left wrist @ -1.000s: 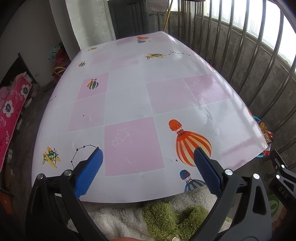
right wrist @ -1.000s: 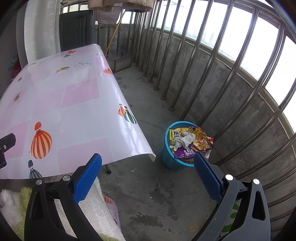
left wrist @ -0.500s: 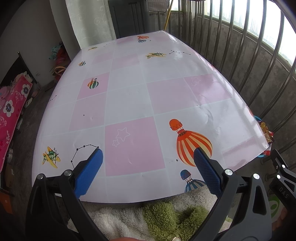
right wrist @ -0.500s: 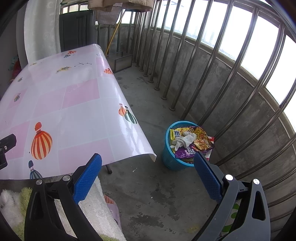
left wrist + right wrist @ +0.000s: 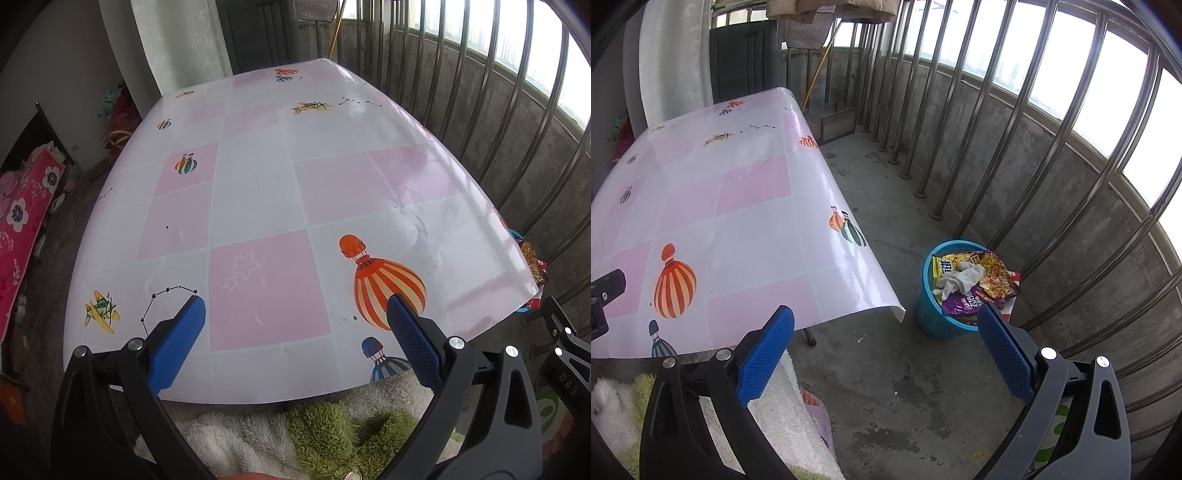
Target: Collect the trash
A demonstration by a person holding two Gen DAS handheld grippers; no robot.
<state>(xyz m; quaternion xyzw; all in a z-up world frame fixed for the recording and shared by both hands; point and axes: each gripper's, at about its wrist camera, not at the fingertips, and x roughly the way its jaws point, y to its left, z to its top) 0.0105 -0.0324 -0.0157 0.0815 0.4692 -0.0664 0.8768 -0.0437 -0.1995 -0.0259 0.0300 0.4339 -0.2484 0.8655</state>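
The trash (image 5: 975,280) sits heaped in the blue bin (image 5: 932,321) on the floor, ahead-right of the right gripper (image 5: 886,325), which is nearer. Both it and the left gripper (image 5: 293,314), over the worktop (image 5: 258,206), have fingers wide and empty.

- Soft daylight enters through the barred windows (image 5: 1052,74) on the right, which are blown out to near white.
- The glossy cloth on the counter (image 5: 258,192) carries pale glare along its right side and far end.
- Shadows are faint and diffuse on the concrete floor (image 5: 905,387).
- Fisheye distortion bows the bars and counter edges; the corners darken to black.
- Focus is fairly sharp, softening slightly toward the edges.
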